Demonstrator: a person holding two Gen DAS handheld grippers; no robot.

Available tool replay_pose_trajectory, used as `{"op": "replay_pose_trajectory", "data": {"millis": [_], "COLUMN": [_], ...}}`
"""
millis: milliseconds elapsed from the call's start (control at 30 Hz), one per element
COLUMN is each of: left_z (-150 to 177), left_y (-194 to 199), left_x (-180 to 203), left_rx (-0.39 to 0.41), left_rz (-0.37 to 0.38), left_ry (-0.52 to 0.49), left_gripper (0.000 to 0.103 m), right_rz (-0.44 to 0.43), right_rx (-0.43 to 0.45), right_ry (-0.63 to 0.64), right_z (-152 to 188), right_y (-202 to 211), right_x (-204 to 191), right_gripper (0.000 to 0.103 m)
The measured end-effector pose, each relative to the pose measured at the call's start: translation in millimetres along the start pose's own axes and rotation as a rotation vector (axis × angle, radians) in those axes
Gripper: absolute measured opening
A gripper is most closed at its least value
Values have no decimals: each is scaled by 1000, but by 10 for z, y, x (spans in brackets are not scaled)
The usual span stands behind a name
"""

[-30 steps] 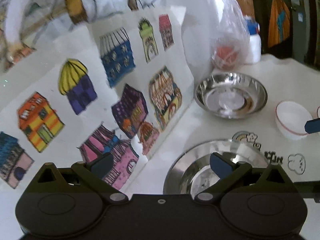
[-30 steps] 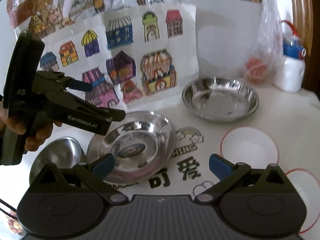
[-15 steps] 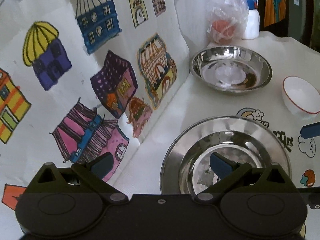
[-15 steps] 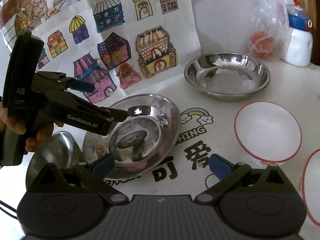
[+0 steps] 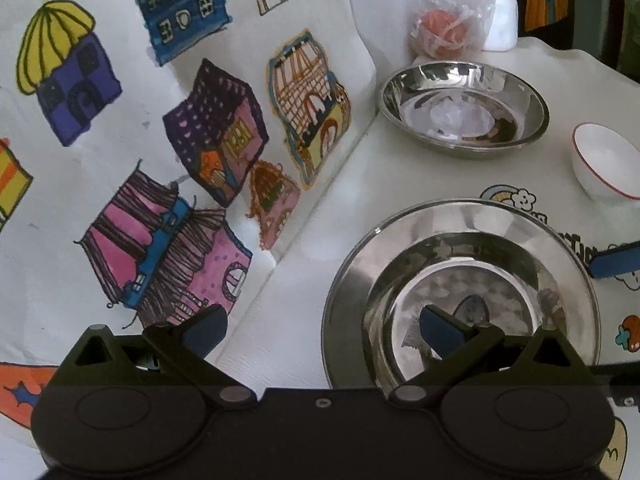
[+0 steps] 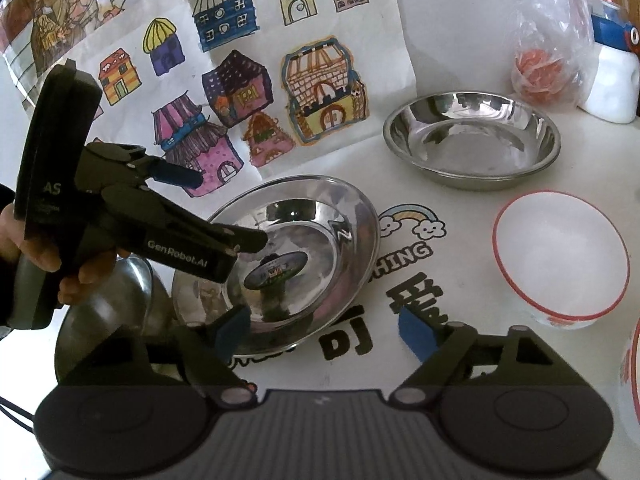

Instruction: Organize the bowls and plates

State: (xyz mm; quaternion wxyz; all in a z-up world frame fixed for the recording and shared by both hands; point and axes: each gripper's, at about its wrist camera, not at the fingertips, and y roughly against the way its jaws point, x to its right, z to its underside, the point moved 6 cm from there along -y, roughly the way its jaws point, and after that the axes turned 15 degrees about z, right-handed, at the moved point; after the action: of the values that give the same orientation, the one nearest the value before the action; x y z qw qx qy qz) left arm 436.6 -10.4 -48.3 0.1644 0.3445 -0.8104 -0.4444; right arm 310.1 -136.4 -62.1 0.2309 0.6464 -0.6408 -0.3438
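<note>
A wide-rimmed steel plate (image 5: 460,276) (image 6: 288,240) lies on the white tablecloth. My left gripper (image 5: 324,326) is open; its right finger is over the plate's inside and its left finger is outside the near-left rim. It also shows in the right wrist view (image 6: 224,208). My right gripper (image 6: 324,328) is open and empty, just in front of the plate's near-right edge. A steel bowl (image 5: 464,108) (image 6: 472,140) stands farther back. A white red-rimmed bowl (image 5: 606,164) (image 6: 560,256) stands to the right.
A sheet with drawn houses (image 5: 160,140) (image 6: 240,92) leans upright along the left. A plastic bag with something orange (image 5: 444,16) (image 6: 548,44) and a white bottle (image 6: 612,76) stand at the back. Another steel bowl (image 6: 120,312) sits left of the plate, and a red-rimmed dish edge (image 6: 632,364) shows far right.
Both grippers have moved forward and down toward the steel plate. The left gripper's right finger now hangs over the plate's inside. Both stay open.
</note>
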Motion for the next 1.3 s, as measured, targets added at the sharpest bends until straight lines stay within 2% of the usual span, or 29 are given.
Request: {"op": "replay_pose_trajectory", "data": {"millis": [100,200,500,567,733,1000,1300], "left_z": [10,15,-2,-14,-37,-42,-69], "left_y": [-4,-7,3,4,1,6,73], "left_x": [16,27,70,76,102,72,54], "left_rx": [-5,-11,-7,-5,-4,-5,14], "left_rz": [9,18,59,64,77,72,85], "left_ry": [-6,-5,-14,-12,-11,6,71], "left_gripper": [101,95,70,59,40,35,33], "right_rz": [-6,-5,-11,-20,-17,-18,-6], "right_rx": [0,4,6,4,10,12,33], "right_ry": [-4,-4,-10,-17,-21,-46,-77], "right_z": [-1,1,6,5,1,7,-30], "right_y": [-3,1,-6,-9,-4,-1,92], "right_x": [11,14,-10,-13,-13,13,100], "right_gripper": [76,66,47,41,36,31,22]}}
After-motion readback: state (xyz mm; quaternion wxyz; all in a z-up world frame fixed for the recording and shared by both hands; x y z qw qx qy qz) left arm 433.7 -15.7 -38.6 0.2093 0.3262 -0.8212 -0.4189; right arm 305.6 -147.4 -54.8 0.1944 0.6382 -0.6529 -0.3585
